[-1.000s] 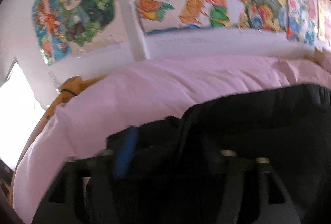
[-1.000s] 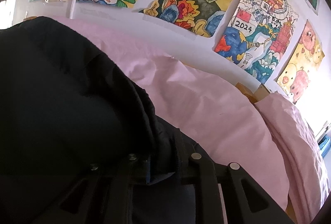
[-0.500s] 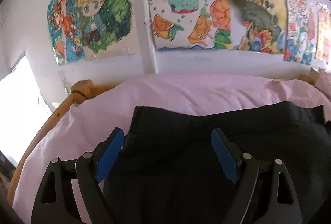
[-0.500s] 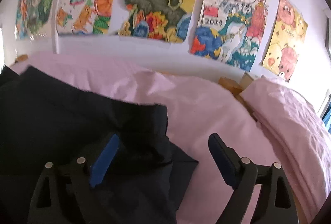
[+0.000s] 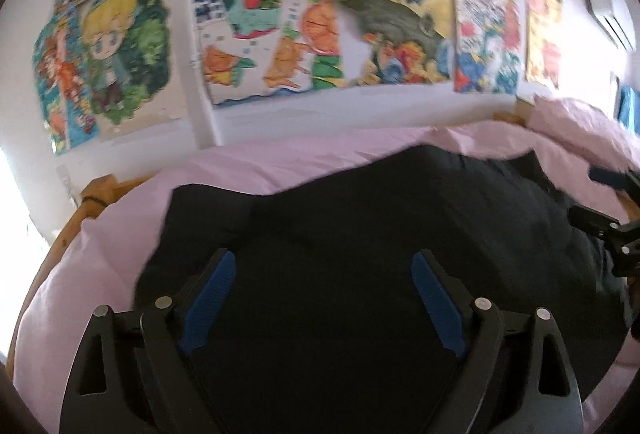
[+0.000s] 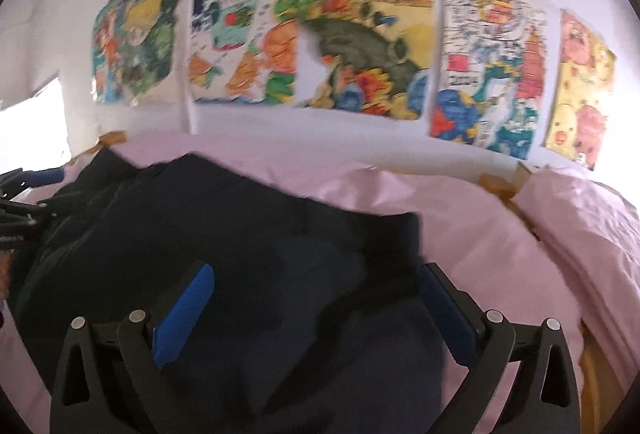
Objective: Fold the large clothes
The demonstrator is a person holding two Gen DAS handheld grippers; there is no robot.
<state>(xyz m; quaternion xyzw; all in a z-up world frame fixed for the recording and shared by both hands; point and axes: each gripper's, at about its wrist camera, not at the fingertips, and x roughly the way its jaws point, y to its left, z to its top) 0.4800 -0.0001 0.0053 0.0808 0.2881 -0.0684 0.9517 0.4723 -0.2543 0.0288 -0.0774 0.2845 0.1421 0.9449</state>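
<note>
Black garment (image 5: pixel 360 234) lies folded on the pink bedsheet (image 5: pixel 120 234), by the wall with drawings (image 5: pixel 260 25). Left gripper (image 5: pixel 323 268) and right gripper (image 6: pixel 316 280) hover above it, jaws wide and opening, nothing pinched between the blue pads (image 6: pixel 184 314).

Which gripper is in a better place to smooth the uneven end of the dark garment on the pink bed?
Probably the right gripper: the dark garment bunches and ends unevenly just ahead of its opening, empty jaws. Below the left gripper, also opening and empty, the cloth lies flatter.
</note>
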